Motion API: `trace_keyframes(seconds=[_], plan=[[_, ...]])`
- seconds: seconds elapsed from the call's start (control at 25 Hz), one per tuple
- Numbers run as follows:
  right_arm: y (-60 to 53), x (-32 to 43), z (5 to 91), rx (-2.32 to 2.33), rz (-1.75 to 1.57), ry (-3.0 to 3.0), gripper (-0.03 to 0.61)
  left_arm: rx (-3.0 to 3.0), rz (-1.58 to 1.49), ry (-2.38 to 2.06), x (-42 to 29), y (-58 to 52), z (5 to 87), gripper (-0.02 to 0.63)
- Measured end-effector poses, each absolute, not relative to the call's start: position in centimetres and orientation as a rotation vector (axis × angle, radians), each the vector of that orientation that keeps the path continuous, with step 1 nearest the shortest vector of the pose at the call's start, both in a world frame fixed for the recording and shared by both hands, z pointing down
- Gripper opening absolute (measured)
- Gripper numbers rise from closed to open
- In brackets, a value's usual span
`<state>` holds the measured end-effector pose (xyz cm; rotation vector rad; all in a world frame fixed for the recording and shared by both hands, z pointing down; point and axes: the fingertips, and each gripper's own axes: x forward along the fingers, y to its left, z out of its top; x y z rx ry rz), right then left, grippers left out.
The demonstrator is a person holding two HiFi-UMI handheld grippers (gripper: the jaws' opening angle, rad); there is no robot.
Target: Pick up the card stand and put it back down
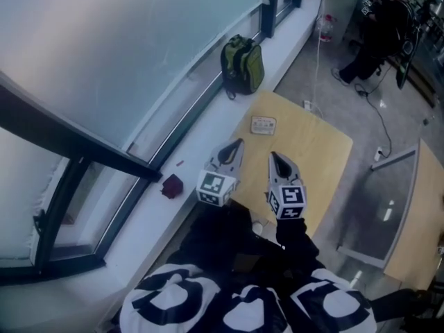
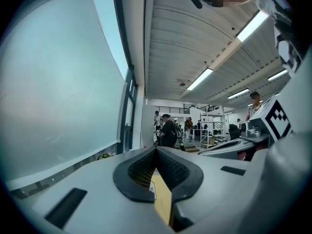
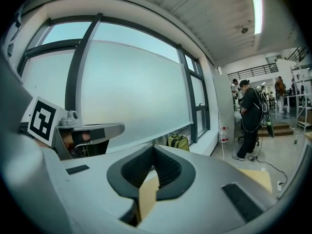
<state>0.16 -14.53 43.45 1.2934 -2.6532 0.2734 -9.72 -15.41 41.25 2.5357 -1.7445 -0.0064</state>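
Hovering closed and empty, left gripper (image 1: 238, 143) and right gripper (image 1: 272, 156) risk nudging the apparent card stand (image 1: 263, 125) unless opened.

1. The card stand (image 1: 263, 125), at the far end of the table, carries some print, too small to read.
2. The left cube (image 1: 214, 188) and the right cube (image 1: 287, 201) bear black-and-white square patterns, not letters.
3. The near person's dark top (image 1: 173, 300) shows big white shapes; no word can be read.
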Motion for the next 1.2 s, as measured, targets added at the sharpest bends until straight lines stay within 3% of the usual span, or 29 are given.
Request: trace_keyframes(seconds=[0.6,1.2], plan=[[-12.1,3.9,41.4,1.386,0.219,-2.611,0.014,2.563,-0.040,-1.785,-4.3,-12.6,39.3,0.008],[-12.7,3.5,39.8,1.377,0.179,-2.679,0.014,2.580,-0.016,-1.803,-4.1,-12.8,38.8,0.008]])
